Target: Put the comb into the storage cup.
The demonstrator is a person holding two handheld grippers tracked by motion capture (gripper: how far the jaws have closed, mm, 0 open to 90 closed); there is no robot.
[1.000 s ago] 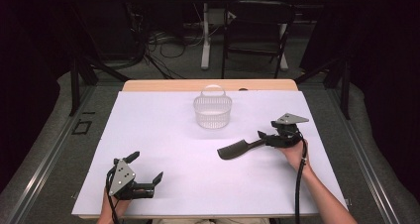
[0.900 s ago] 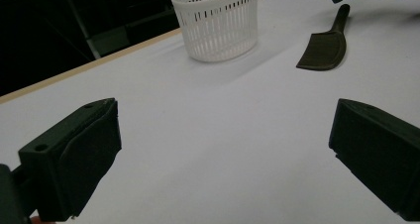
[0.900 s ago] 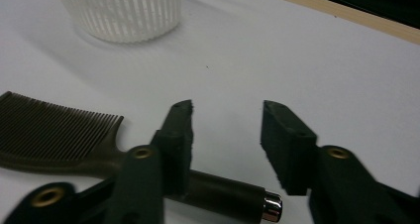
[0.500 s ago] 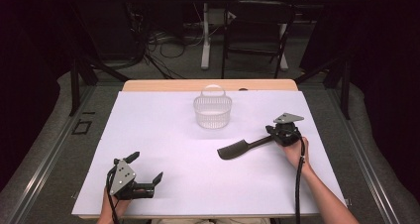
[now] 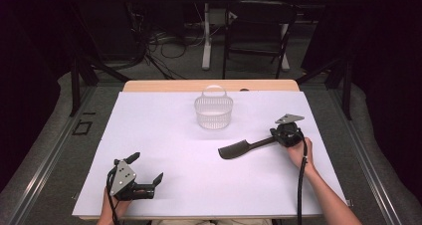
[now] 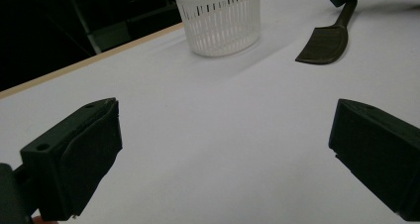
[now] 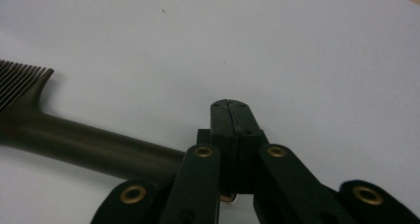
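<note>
Spatula, dark, slotted-bladed, lies flat on white table.

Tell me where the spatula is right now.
In the high view the spatula lies on the table's right half, in front of the basket, its handle at the right gripper.

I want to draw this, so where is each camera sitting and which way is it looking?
High view: above the person's side, facing forward and down on the table; both forearms, left gripper, right gripper.
Left gripper view: rides that gripper, faces across the table toward the basket; its open jaws show.
Right gripper view: rides that gripper, faces down at the tabletop; its closed jaws beside the spatula handle.
Shared: all three show the spatula; two the basket.
</note>
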